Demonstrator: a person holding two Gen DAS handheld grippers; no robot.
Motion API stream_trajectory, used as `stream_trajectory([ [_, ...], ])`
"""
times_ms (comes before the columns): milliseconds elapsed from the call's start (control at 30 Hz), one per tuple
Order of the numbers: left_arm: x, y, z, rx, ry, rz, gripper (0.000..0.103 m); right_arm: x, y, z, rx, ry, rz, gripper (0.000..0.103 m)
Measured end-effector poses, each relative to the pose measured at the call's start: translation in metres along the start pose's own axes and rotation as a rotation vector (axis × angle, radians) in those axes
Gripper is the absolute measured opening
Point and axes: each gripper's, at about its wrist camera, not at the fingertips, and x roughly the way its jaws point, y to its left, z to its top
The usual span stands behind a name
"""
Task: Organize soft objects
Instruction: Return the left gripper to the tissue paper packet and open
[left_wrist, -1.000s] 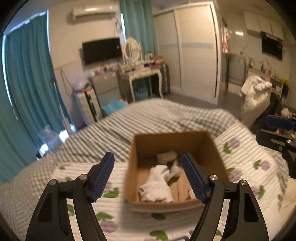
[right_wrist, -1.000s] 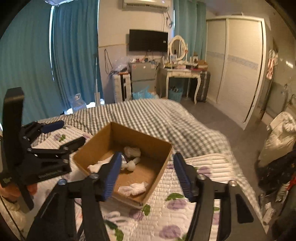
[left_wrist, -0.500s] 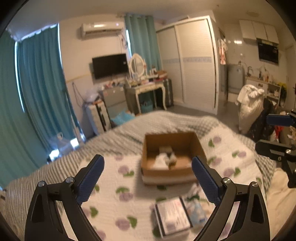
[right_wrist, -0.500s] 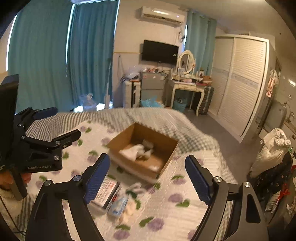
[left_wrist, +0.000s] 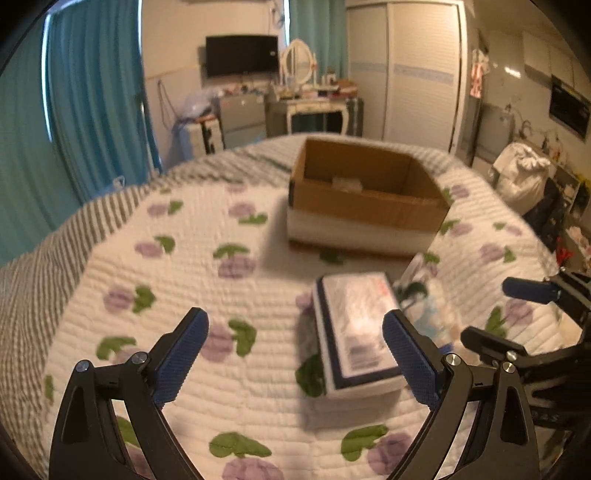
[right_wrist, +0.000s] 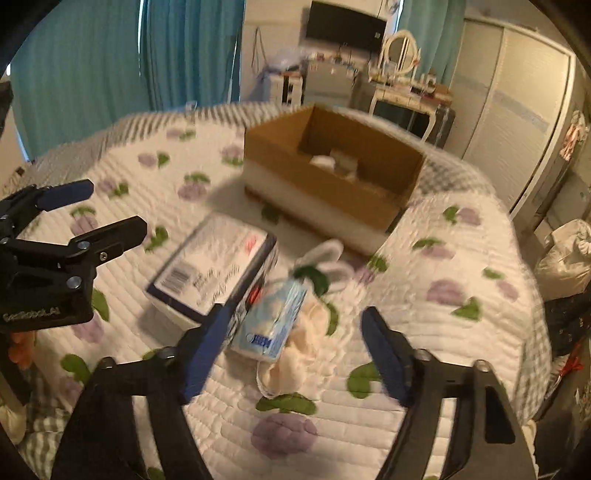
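Note:
A brown cardboard box (left_wrist: 365, 192) (right_wrist: 332, 173) sits on the flowered quilt and holds white soft items (right_wrist: 334, 162). In front of it lie a flat white-and-navy pack (left_wrist: 356, 328) (right_wrist: 214, 266), a light blue tissue pack (right_wrist: 273, 317) and a cream soft cloth with a white bunny-eared piece (right_wrist: 295, 354). My left gripper (left_wrist: 295, 354) is open and empty, low over the quilt just before the flat pack. My right gripper (right_wrist: 295, 343) is open and empty, above the blue pack and cream cloth. Each gripper shows in the other's view.
The quilt (left_wrist: 184, 280) covers a bed with a grey striped blanket (left_wrist: 44, 258) at its left. Teal curtains (left_wrist: 92, 92), a dresser with mirror (left_wrist: 306, 96), a wardrobe (left_wrist: 406, 66) and a heap of clothes (left_wrist: 524, 173) stand beyond the bed.
Both grippers have pulled back from the box and dropped low toward the quilt. The flat pack, blue pack and cream cloth now lie close before the fingers.

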Motion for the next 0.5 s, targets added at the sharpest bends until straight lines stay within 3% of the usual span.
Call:
stream_trajectory([
  [67,0.01,0.004,-0.008,-0.009,0.022,-0.005,0.097,0.015,0.003,0.0,-0.008,0.018,-0.018,0.064],
  [133,0.016,0.008,-0.014,-0.021,0.034,-0.005,0.097,0.027,0.006,0.0,-0.017,0.037,-0.022,0.054],
  [300,0.025,0.014,-0.019,-0.041,0.048,0.005,0.097,0.052,0.01,0.004,-0.022,0.091,0.017,0.042],
  [500,0.024,0.014,-0.021,-0.04,0.053,-0.004,0.097,0.076,0.005,0.006,0.025,0.149,0.009,0.04],
])
